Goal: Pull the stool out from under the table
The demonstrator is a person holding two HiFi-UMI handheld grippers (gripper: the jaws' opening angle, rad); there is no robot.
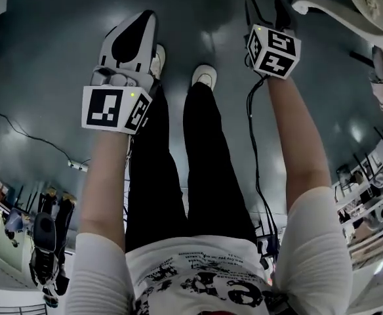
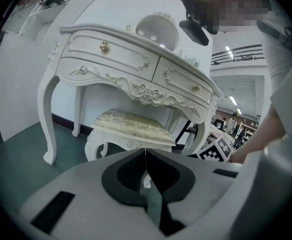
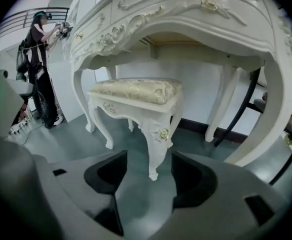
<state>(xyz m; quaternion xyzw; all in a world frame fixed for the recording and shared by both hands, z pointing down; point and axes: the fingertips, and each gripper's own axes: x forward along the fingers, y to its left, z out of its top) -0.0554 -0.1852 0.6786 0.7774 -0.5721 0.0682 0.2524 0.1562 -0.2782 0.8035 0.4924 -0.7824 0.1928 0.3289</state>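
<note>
Stool [image 3: 136, 91] sits under the white bench [image 3: 186, 14] on the floor, both grippers short of it.
Left gripper [image 2: 146, 153] fingers pressed together, nothing in them; right gripper [image 3: 148, 168] fingers spread apart, stool's near leg [image 3: 156, 144] lined up beyond the gap, untouched.

stool [image 3: 136, 96]: white carved legs, cream patterned cushion; stood upright, tucked partly under the table.
table [image 3: 196, 14]: white, ornate, gold-knobbed drawers; set upright over the stool.

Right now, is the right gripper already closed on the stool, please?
No: the right gripper stands open, and the stool sits beyond its jaws under the table.
</note>
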